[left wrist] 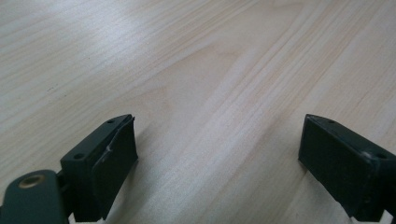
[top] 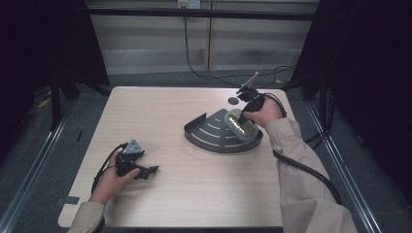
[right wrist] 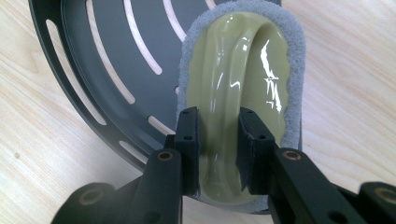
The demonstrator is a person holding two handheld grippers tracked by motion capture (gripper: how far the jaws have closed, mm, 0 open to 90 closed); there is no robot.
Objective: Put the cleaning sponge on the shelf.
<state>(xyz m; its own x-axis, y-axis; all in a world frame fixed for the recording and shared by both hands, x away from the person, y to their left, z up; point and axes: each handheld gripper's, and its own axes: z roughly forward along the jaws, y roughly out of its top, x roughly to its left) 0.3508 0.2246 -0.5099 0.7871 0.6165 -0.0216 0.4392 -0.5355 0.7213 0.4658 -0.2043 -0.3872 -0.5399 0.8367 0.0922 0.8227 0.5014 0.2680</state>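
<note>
Over slotted dark metal rack (right wrist: 107, 70), right gripper (right wrist: 218, 140) clamped on glossy olive-handled felt scrubber (right wrist: 243, 65); left gripper (left wrist: 217, 154) agape.

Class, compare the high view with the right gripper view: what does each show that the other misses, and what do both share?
High view alone: the left gripper open over bare table, both sleeves, the floor. Right gripper view alone: the scrubber's grey pad edge and the jaws closed on its glossy handle. Both share: the right gripper holding the scrubber at the dark slotted rack.
</note>
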